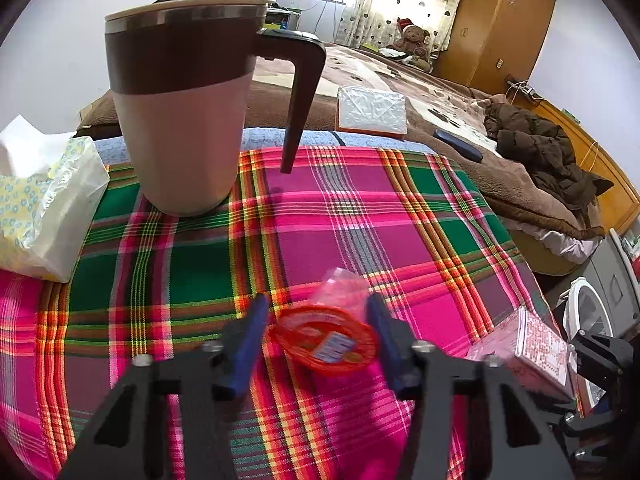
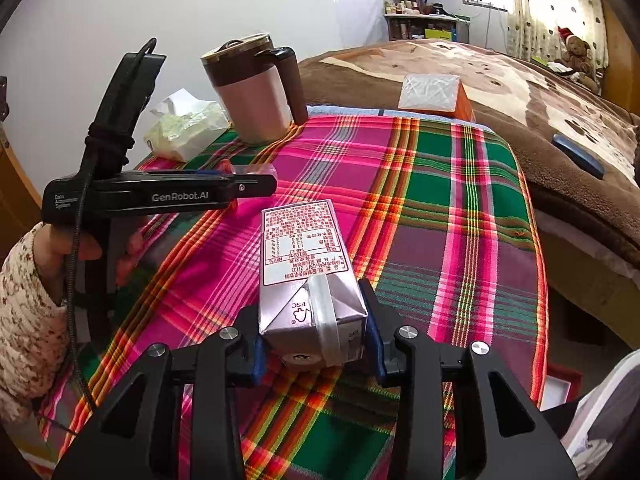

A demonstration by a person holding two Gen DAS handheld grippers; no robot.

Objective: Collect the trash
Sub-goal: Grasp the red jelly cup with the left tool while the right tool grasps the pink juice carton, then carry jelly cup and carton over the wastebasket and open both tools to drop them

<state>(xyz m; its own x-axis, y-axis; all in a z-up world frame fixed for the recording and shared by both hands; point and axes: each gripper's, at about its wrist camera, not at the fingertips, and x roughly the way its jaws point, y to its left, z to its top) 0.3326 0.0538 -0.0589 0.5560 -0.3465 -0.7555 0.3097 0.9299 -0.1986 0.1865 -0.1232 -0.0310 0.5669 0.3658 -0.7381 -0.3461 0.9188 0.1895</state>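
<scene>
Left wrist view: left gripper, jaws narrow, brackets a red plastic wrapper on the plaid desk, placed for pickup; pad contact cannot be told. Mug well beyond. Right wrist view: right gripper clamps a drink carton end-on, ready for lifting.

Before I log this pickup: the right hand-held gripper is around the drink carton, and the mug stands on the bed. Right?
Not quite. The mug stands on the plaid cloth, not the bed, as the right wrist view shows. The right hand-held gripper is indeed around the drink carton.
</scene>
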